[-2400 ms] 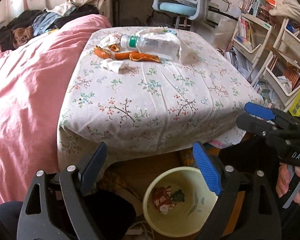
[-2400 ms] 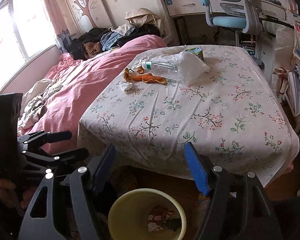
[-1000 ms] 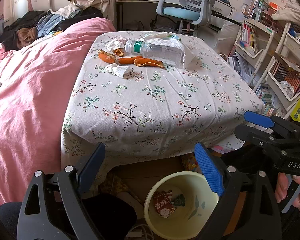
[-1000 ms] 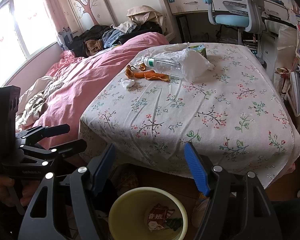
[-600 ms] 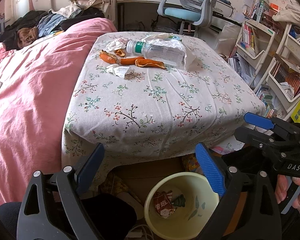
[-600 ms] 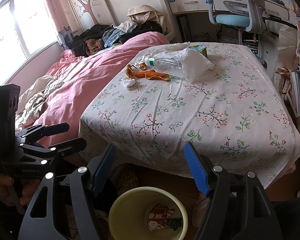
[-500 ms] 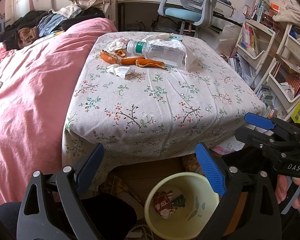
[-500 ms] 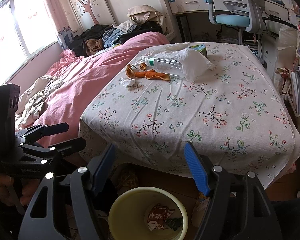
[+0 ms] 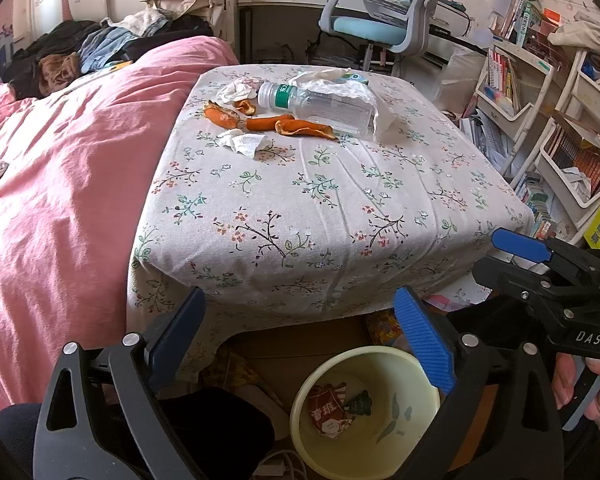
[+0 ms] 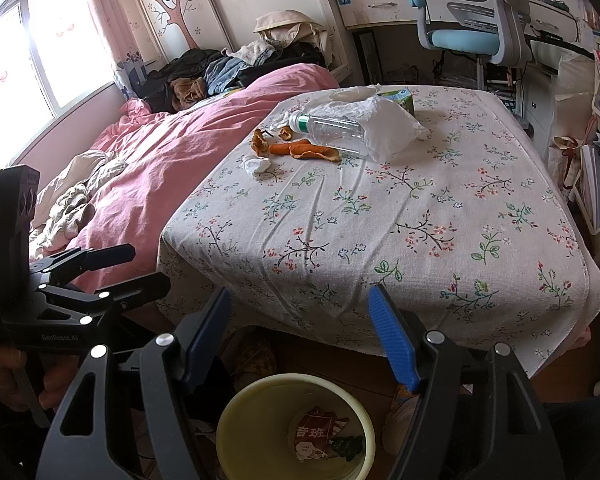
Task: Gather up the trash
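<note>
Both the left gripper (image 9: 300,332) and right gripper (image 10: 300,328) hang open and empty. Beyond them, a clear plastic bottle (image 9: 320,106) lies on the floral-cloth table (image 9: 340,208); beside the bottle, curled orange peel (image 9: 296,125) and crumpled white tissue (image 9: 244,142) (light, soft; pinch mid-body). A pink quilt (image 9: 60,184) borders the table.

Floral white tablecloth (image 9: 320,200), pink duvet (image 9: 60,160), orange peels (image 9: 284,124), pale-yellow bin (image 9: 312,392), blue chair (image 10: 456,36).
</note>
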Available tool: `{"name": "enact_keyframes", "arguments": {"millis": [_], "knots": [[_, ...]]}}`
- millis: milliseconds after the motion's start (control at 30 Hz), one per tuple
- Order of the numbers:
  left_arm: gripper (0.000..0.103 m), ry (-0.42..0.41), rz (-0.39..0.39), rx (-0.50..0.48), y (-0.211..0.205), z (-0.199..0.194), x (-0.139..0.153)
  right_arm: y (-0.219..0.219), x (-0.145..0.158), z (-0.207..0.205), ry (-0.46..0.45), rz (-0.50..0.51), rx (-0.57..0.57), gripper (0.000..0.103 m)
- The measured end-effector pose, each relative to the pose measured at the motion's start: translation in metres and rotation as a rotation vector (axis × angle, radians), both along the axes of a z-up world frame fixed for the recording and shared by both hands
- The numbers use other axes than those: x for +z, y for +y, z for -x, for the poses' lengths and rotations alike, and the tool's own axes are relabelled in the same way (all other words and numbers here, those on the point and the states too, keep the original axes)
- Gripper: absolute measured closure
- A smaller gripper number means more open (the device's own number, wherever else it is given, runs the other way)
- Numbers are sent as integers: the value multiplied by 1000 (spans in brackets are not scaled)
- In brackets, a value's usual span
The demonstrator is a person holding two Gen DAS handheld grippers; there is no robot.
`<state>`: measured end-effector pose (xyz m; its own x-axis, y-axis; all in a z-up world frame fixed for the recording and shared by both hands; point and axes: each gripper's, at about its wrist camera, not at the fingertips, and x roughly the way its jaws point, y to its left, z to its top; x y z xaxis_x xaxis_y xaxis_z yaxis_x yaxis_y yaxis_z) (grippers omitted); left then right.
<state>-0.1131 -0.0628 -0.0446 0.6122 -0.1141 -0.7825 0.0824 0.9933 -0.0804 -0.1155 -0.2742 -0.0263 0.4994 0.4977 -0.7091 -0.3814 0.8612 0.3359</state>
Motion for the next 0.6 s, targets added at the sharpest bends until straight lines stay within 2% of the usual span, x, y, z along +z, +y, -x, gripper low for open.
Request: {"name": "enact_keyframes", "arguments": {"millis": [600], "knots": [[9,1,-8,31,5,-4,1,1,2,0,-4,0,-1,34]]}}
